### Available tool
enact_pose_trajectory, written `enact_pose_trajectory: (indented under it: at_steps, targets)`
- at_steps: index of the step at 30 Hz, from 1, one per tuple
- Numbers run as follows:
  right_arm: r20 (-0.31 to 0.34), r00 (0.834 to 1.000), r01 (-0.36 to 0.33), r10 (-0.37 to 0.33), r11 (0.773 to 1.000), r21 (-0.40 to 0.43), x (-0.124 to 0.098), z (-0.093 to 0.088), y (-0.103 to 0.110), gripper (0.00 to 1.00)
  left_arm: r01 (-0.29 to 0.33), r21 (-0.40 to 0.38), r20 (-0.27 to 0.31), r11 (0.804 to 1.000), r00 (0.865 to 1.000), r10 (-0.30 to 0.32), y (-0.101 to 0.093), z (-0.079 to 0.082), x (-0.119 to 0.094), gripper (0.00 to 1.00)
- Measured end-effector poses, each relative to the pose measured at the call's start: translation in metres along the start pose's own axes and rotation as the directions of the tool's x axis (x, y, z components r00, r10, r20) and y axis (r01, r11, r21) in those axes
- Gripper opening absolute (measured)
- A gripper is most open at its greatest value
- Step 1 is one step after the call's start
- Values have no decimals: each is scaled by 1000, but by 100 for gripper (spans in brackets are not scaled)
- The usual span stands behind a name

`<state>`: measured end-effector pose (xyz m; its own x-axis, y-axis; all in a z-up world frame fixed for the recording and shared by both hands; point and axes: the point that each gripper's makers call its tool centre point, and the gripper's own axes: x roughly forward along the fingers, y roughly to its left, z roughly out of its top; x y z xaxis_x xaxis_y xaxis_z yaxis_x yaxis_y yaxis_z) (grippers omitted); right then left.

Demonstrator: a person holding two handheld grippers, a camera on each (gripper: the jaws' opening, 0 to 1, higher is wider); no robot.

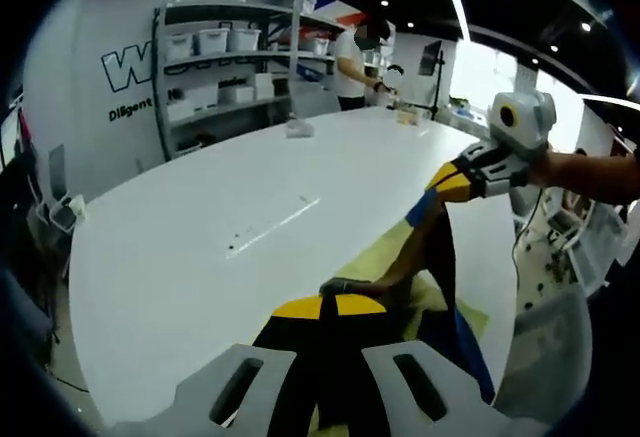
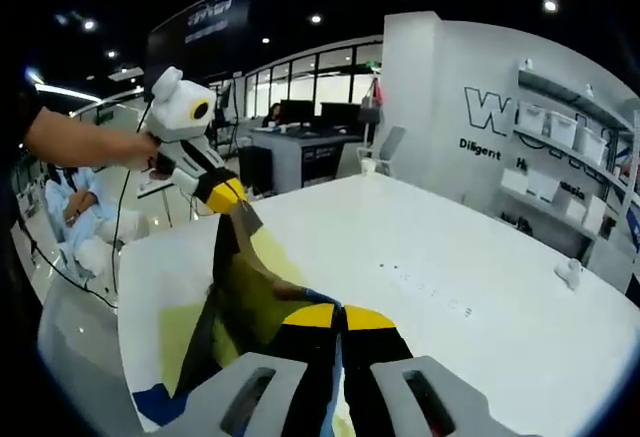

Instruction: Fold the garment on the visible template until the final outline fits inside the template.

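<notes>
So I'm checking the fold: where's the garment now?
The garment hangs stretched between both shut grippers, left gripper and right gripper, above the yellow template on the white table.

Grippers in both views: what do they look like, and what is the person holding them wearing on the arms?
Each gripper has pale grey jaws with slotted cut-outs, black fingers tipped yellow, and a white housing with a yellow-ringed round mark. The right gripper and the left gripper look alike. A thin dark cable hangs beneath each one. The forearms are bare, with a dark sleeve edge higher up.
</notes>
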<state>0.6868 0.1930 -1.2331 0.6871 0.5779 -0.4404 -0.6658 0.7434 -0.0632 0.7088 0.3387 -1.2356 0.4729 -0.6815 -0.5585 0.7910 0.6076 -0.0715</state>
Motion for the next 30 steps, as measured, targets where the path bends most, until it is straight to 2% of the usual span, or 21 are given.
enact_pose_trajectory:
  at_steps: [12, 30]
  targets:
    - [-8, 998, 70, -70, 997, 29, 25, -8, -28, 0, -43, 4, 9, 999, 999, 43, 24, 3, 23, 5]
    - [-76, 985, 155, -152, 987, 32, 79, -33, -62, 0, -105, -20, -24, 994, 994, 105, 67, -12, 67, 5]
